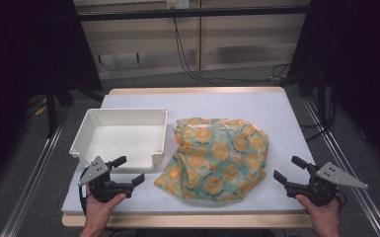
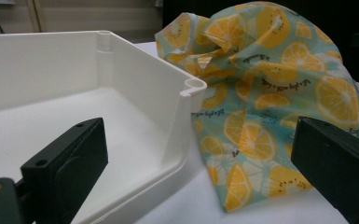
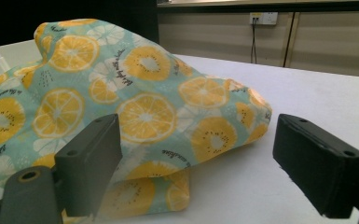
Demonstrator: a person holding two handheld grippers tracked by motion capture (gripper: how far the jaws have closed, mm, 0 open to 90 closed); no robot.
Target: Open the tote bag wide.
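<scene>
A crumpled teal cloth printed with orange slices [image 1: 217,157] lies heaped in the middle of the white table [image 1: 276,113]. Beside it on the left stands an empty white plastic bin [image 1: 121,136]. My left gripper [image 1: 129,171] is held near the front left edge, just in front of the bin's near corner, jaws open with nothing between them. In the left gripper view the bin [image 2: 121,93] and the cloth [image 2: 270,93] lie ahead. My right gripper [image 1: 288,169] rests at the front right, open, pointing at the cloth [image 3: 121,98], a short way from its edge.
The table has bare white surface behind the cloth and along its right side. Metal rails [image 1: 335,148] run along both sides of the table. Cables [image 1: 192,64] trail over the floor beyond the far edge, in front of a wall.
</scene>
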